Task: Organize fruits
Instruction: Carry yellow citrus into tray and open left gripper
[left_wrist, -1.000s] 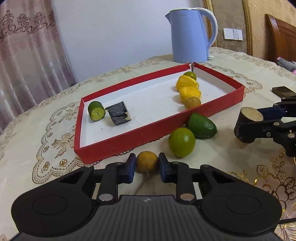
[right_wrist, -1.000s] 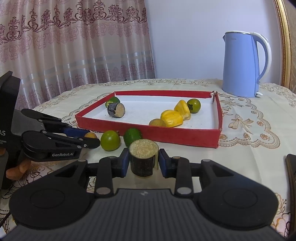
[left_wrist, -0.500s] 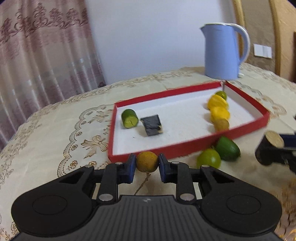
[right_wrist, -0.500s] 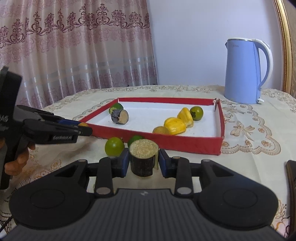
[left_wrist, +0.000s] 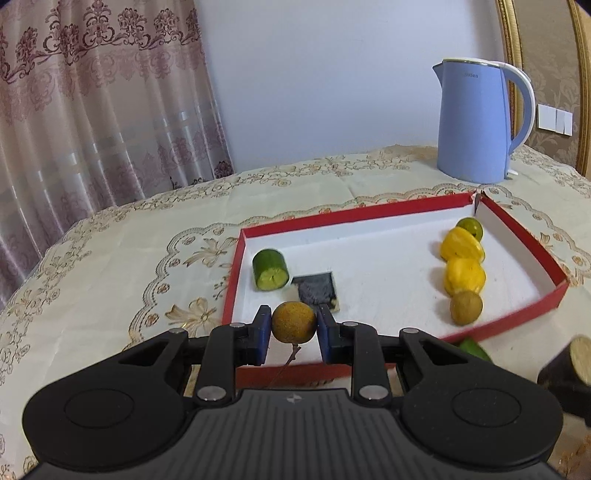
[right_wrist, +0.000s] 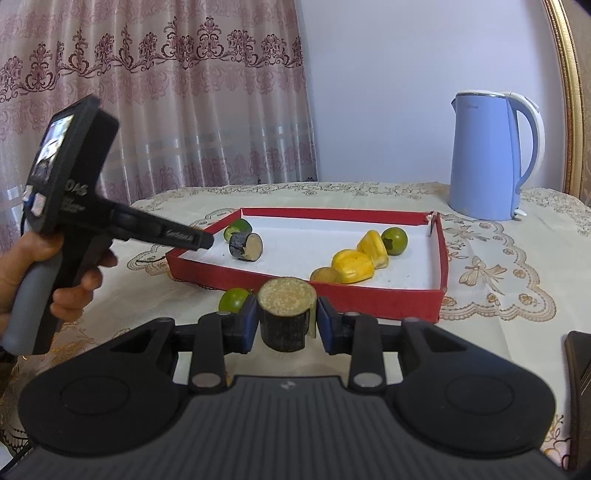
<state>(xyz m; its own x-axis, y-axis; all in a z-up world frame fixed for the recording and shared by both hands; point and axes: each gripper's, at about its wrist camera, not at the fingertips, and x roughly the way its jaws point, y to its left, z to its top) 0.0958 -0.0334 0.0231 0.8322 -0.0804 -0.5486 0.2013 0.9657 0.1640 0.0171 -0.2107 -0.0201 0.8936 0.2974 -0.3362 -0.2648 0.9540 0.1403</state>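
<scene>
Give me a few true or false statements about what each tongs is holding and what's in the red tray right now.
1. The left tongs grip a brown fruit. True.
2. The right tongs are empty. False: they grip a dark stub with a pale cut top.
3. The tray holds two yellow pieces. True.
4. The kettle stands inside the tray. False: it stands on the table behind it.
5. Every green fruit is in the tray. False: a lime lies on the table in front of it.

Soft even daylight, fisheye edge warp, slight blur
</scene>
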